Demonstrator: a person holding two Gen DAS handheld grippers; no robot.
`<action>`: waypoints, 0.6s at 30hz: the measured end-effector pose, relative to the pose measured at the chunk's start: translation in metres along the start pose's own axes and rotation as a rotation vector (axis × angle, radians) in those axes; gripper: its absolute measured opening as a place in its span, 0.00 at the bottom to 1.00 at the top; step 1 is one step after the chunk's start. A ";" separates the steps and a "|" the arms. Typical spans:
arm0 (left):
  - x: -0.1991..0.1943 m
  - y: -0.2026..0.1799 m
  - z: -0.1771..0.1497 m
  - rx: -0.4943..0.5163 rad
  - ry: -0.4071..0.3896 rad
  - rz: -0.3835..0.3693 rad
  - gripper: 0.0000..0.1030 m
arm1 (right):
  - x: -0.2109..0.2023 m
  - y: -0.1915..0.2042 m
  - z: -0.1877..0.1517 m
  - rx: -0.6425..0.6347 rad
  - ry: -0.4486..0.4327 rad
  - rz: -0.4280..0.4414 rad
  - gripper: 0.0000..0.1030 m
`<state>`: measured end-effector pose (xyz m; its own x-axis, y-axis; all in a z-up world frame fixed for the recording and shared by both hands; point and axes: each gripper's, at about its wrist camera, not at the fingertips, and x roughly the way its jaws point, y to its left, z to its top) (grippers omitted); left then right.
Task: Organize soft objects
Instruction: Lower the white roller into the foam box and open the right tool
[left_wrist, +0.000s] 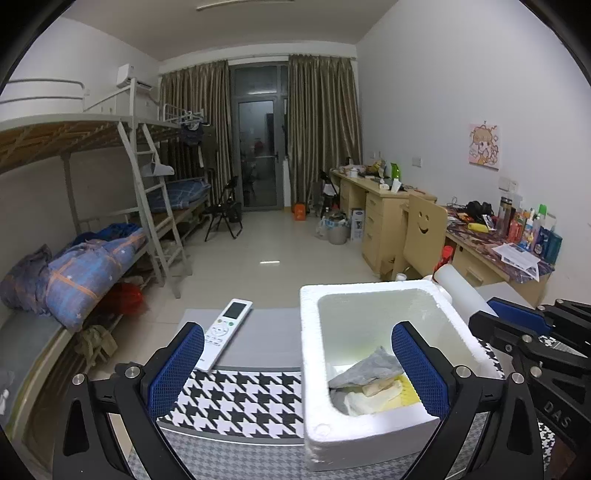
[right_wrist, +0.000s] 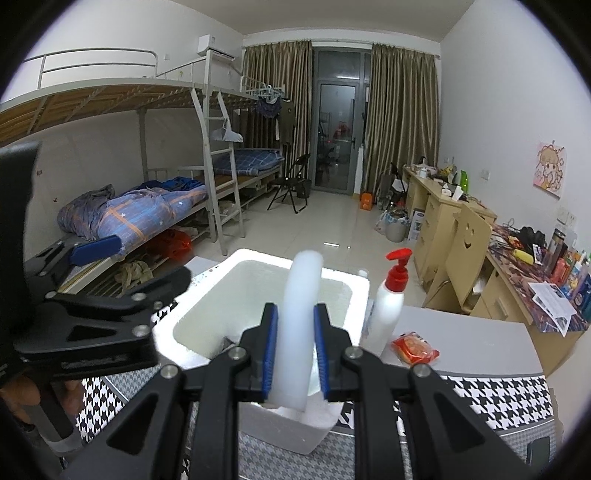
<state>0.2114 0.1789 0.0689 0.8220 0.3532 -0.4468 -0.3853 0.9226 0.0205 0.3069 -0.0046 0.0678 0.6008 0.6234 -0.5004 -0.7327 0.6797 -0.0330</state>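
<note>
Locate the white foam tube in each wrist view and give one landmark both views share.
Left wrist view: the white foam tube slants in at the right, beyond the far right corner of the foam box, ahead of the right gripper.
Right wrist view: it stands centre frame, clamped in the right gripper, arching over the box.
Shared landmark: the smiley-face chair.

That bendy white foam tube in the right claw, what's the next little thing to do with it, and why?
Probably lower the white foam tube into the white foam box and then open the right claw. The tube is clamped between its blue pads above the box, where crumpled cloths already lie, and the left claw stands open and empty, so nothing seems to block the drop.
</note>
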 end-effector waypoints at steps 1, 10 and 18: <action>-0.001 0.002 0.000 -0.002 -0.001 0.001 0.99 | 0.002 0.000 0.001 0.002 0.003 0.002 0.21; -0.002 0.014 -0.005 -0.015 -0.005 0.019 0.99 | 0.018 0.000 0.004 0.014 0.024 0.005 0.21; 0.000 0.023 -0.012 -0.029 0.009 0.026 0.99 | 0.040 -0.003 0.003 0.039 0.062 -0.003 0.40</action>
<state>0.1978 0.1980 0.0587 0.8075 0.3756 -0.4548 -0.4187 0.9081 0.0066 0.3340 0.0196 0.0508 0.5809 0.5975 -0.5528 -0.7173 0.6967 -0.0008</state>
